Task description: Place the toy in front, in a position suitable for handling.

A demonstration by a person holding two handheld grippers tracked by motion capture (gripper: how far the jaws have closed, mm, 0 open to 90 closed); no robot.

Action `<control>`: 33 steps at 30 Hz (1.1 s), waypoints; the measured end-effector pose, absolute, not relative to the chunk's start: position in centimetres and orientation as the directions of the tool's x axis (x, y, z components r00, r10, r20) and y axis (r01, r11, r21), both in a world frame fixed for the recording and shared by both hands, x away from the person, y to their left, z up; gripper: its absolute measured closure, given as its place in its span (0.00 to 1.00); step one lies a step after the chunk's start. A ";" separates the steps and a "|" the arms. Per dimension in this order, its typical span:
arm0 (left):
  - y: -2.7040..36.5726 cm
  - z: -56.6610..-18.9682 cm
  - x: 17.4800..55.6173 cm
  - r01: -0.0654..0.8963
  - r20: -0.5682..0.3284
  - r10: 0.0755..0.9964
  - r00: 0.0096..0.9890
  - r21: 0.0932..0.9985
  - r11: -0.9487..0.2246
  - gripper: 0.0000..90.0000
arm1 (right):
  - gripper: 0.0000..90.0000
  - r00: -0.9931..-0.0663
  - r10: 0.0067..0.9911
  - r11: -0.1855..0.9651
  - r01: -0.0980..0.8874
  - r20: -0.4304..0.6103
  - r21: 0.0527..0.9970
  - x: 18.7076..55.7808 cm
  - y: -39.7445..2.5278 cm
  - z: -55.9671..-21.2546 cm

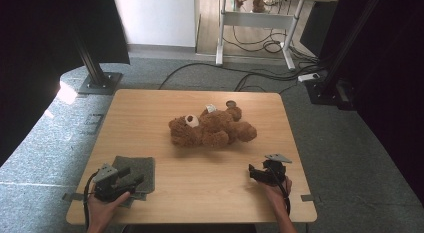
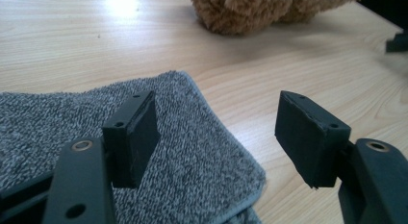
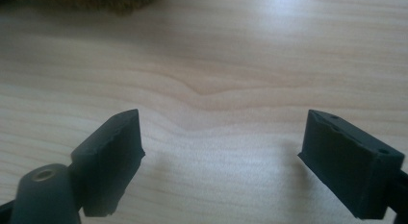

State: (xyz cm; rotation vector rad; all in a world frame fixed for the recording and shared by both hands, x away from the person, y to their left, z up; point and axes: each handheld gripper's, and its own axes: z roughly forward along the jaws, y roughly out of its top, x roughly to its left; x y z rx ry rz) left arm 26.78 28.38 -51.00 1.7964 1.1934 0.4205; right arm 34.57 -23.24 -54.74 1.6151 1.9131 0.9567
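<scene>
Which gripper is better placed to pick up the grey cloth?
Left. The left gripper hovers open directly over the grey cloth; the right gripper is open above bare table.

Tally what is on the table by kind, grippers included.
Teddy bear: 1
Grey cloth: 1
Grippers: 2, the left gripper over the cloth and the right gripper over bare wood, both open
Total: 4
</scene>
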 end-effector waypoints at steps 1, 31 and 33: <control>28.4 -51.0 26.8 0.549 -0.192 0.859 0.474 0.827 -0.118 0.35 | 0.16 -0.207 0.974 0.070 0.656 0.090 0.751 34.6 -23.2 -54.7; 28.3 -51.1 27.0 0.562 -0.235 0.838 0.493 0.821 -0.100 0.36 | 0.23 -0.502 0.837 0.076 0.498 0.216 0.864 39.1 -14.5 -47.7; 28.5 -51.1 26.9 0.559 -0.236 0.839 0.491 0.823 -0.096 0.36 | 0.23 -0.508 0.835 0.087 0.503 0.213 0.860 40.0 -13.5 -47.7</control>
